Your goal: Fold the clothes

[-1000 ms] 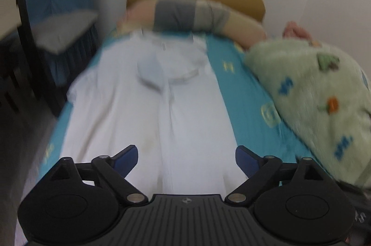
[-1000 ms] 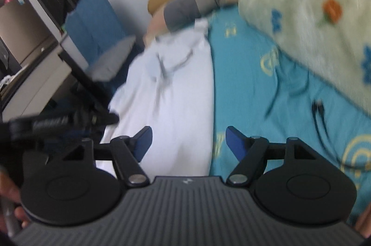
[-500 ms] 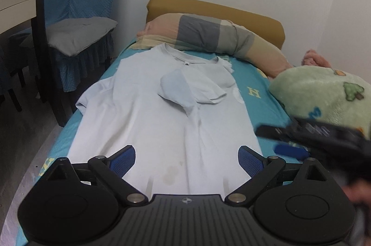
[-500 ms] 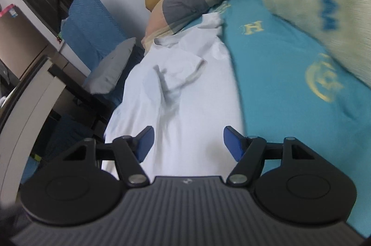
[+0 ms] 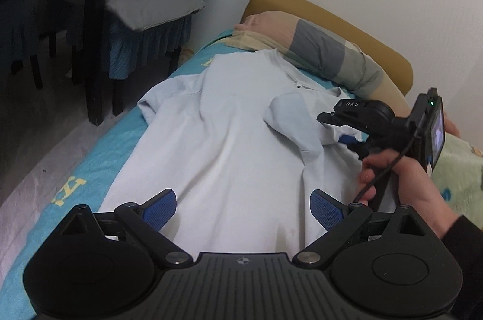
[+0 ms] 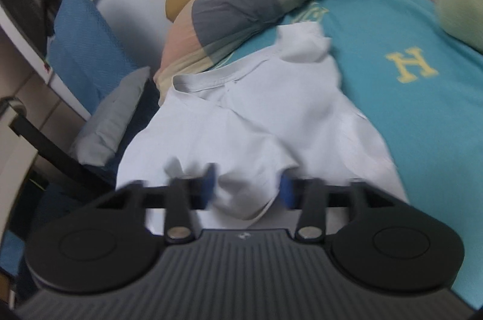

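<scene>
- Shirt (image 5: 229, 157): pale blue, spread front-up along the bed (image 5: 99, 169), collar toward the striped pillow (image 5: 329, 54), hem toward the camera.
- Left sleeve (image 5: 163, 106): lying out flat toward the bed's edge, not turned in.
- Right sleeve (image 5: 292, 121): already turned over onto the chest, resting as a loose flap with a soft crease.
- Right gripper (image 6: 246, 188): down at that turned-in sleeve, jaws partly drawn in on either side of a bunched ridge of cloth; blurred in its own view, so cannot tell whether clamped or only nearing. From the left wrist view, seen low over the shirt's right shoulder area, held by a hand (image 5: 401, 178).
- Left gripper (image 5: 243, 207): jaws wide apart, holding nothing, hovering above the hem end of the shirt.
- Progress, as a judgement: partway at most. One sleeve lies over the body; the other sleeve, both side panels and the lengthwise fold of the body show no folding.
- Left to do, judging by how the cloth lies: bringing in the left sleeve and side, tidying the right side into a straight edge, then doubling the body from hem to collar.
- Nearby: green blanket (image 5: 459, 166) beside the shirt on the right, chair (image 5: 145, 15) with a grey cushion off the bed's left side.
- Risk: thin, wrinkled cloth, likely to drag the layer beneath if pinched too deep.
</scene>
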The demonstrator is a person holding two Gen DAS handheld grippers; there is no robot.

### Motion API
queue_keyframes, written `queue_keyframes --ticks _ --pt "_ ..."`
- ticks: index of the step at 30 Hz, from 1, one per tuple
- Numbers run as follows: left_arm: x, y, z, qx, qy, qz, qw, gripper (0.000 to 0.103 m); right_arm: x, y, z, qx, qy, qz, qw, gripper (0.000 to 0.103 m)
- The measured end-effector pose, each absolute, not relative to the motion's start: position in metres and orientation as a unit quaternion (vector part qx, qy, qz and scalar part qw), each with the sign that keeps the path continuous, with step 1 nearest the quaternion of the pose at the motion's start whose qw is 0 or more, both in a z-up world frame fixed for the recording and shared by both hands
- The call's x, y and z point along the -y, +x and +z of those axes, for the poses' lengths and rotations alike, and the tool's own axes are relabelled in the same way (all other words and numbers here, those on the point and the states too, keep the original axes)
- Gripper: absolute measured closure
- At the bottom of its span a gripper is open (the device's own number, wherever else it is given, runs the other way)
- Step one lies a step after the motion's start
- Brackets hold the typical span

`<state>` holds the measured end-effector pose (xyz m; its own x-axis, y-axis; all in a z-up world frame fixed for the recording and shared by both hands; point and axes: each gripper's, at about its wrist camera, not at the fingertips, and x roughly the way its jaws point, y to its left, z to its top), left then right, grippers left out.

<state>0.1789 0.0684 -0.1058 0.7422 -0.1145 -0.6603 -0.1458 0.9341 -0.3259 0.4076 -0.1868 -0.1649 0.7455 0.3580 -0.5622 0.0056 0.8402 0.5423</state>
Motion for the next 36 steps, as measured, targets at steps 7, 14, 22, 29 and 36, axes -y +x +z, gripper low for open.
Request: queue_keyframes --ticks 7,14,22,29,36 --pt "-0.084 0.181 -0.116 -0.365 -0.21 0.029 0.907 0.006 0.138 0.448 -0.11 -0.292 0.141 0.117 0.939 0.093" --pt "-0.093 0.181 -0.119 -0.364 -0.204 0.052 0.907 0.006 0.071 0.495 -0.103 -0.308 0.074 0.149 0.937 0.09" --pt "-0.095 0.181 -0.115 -0.362 -0.209 0.064 0.906 0.007 0.075 0.465 -0.111 -0.287 0.064 0.16 0.942 0.02" --pt "-0.098 0.18 -0.113 -0.359 -0.212 0.071 0.906 0.007 0.081 0.405 -0.125 -0.301 0.0 0.235 0.924 0.033" --pt "-0.101 0.178 -0.109 -0.352 -0.211 0.08 0.908 0.007 0.059 0.371 -0.133 -0.31 -0.116 0.257 0.908 0.098"
